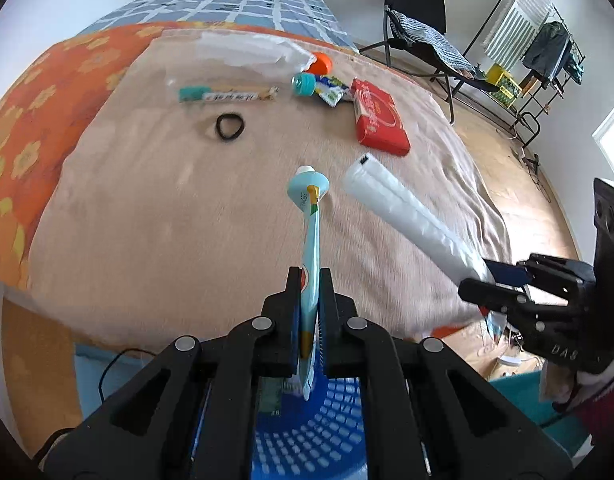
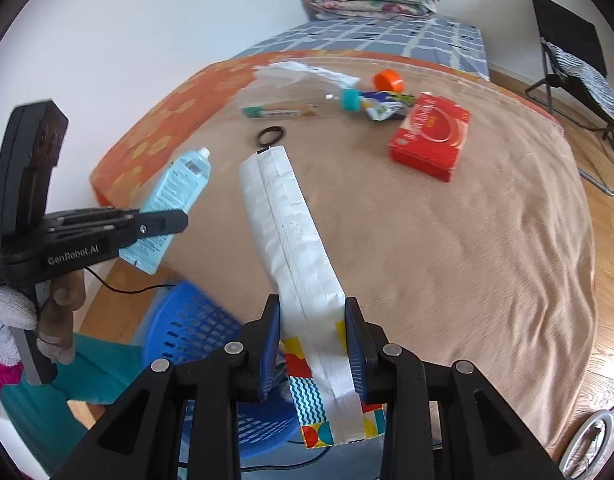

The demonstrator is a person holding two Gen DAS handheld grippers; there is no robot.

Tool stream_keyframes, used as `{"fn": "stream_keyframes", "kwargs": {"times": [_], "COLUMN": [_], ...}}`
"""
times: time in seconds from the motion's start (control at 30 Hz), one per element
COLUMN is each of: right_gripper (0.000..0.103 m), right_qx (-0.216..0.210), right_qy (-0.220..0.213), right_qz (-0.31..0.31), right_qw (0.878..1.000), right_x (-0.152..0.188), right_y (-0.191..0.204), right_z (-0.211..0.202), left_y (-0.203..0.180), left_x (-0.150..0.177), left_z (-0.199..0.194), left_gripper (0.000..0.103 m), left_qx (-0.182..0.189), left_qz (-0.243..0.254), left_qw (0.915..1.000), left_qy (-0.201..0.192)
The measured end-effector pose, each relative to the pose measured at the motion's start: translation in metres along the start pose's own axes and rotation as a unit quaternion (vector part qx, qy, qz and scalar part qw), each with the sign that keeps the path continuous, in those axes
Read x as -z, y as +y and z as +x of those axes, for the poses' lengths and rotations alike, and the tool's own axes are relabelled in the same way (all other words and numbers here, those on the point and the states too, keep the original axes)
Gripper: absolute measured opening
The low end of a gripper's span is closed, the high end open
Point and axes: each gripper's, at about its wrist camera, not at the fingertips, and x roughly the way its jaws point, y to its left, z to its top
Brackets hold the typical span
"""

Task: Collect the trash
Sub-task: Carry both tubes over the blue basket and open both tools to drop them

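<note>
My left gripper (image 1: 309,280) is shut on a light-blue squeezed tube (image 1: 310,216), held edge-on above a blue perforated basket (image 1: 307,440). The tube also shows in the right wrist view (image 2: 175,196). My right gripper (image 2: 312,312) is shut on a long white snack bag (image 2: 291,232) with a colourful printed end; the bag shows in the left wrist view (image 1: 407,216). The basket (image 2: 191,328) stands on the floor below both grippers, beside the bed edge.
On the tan blanket (image 2: 467,260) lie a red box (image 2: 431,136), a black hair tie (image 2: 271,135), a long clear wrapper (image 2: 283,111), a teal cap (image 2: 350,100), a crumpled pouch (image 2: 383,106), an orange cup (image 2: 388,80) and a clear plastic bag (image 2: 303,74). A folding chair (image 2: 567,60) stands right.
</note>
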Motion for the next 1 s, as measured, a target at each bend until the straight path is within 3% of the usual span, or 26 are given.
{"fn": "stream_keyframes", "kwargs": {"times": [0.3,0.63,1.0], "right_gripper": [0.031,0.031,0.031], "right_qx": [-0.035,-0.068,-0.071], "right_qy": [0.014,0.046,0.093], "right_qz": [-0.035,-0.059,-0.080], "right_qw": [0.999,0.995,0.990], "right_x": [0.021,0.045,0.064], "right_y": [0.037,0.064,0.078], "right_z": [0.004,0.020,0.048], "left_y": [0.017,0.029,0.043], "left_x": [0.053,0.100,0.122], "left_z": [-0.023,-0.012,0.007], "left_gripper": [0.005,0.005,0.005], "left_qx": [0.016,0.015,0.004], "left_qz": [-0.019,-0.031,-0.053], "left_qw": [0.9996,0.9973,0.9927], "left_qy": [0.016,0.065,0.108]}}
